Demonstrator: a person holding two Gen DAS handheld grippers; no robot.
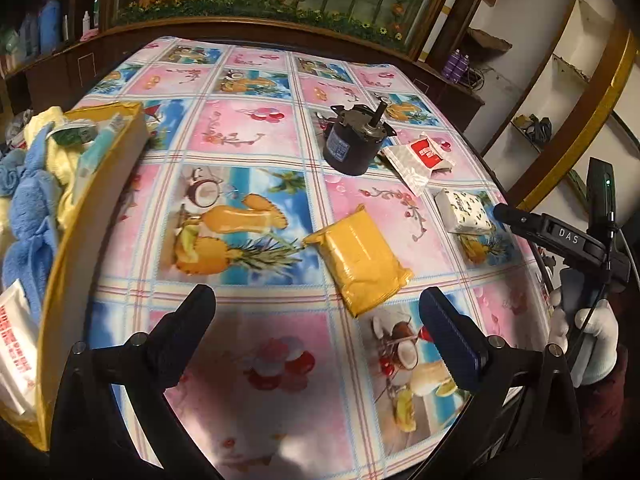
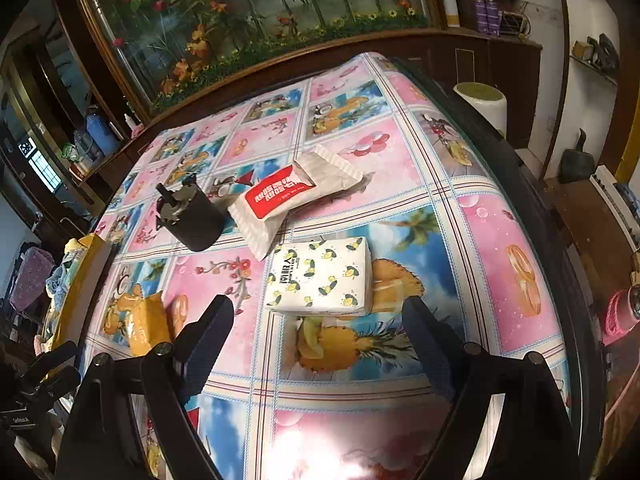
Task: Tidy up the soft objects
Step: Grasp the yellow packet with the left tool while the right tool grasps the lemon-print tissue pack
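Hovering over a table [image 1: 248, 92] spread with a fruit-print oilcloth, two sets of tongs stand released, nothing between their pads. The left tongs [image 1: 316, 328] point toward a yellow wrapped pack [image 1: 358, 258] lying flat just ahead of them, slightly nearer the right pad; its printing is too faint to read. The right tongs [image 2: 318, 334] frame a lemon-print tissue pack [image 2: 320, 278] just beyond their tips, its dark lettering too small to make out. Behind that lies a white pouch with a red label [image 2: 280, 200] carrying white characters that cannot be read, and beside it a black cylindrical motor [image 2: 192, 216] with a blue label, seen in the left view and illegible. At the table's left edge a yellow box [image 1: 104, 184] holds blue and pale yellow cloths [image 1: 28, 208] and a white packet with red print. In the left view, "DAS" shows on the body of the right tongs, gripped by a white-gloved hand [image 1: 592, 340].
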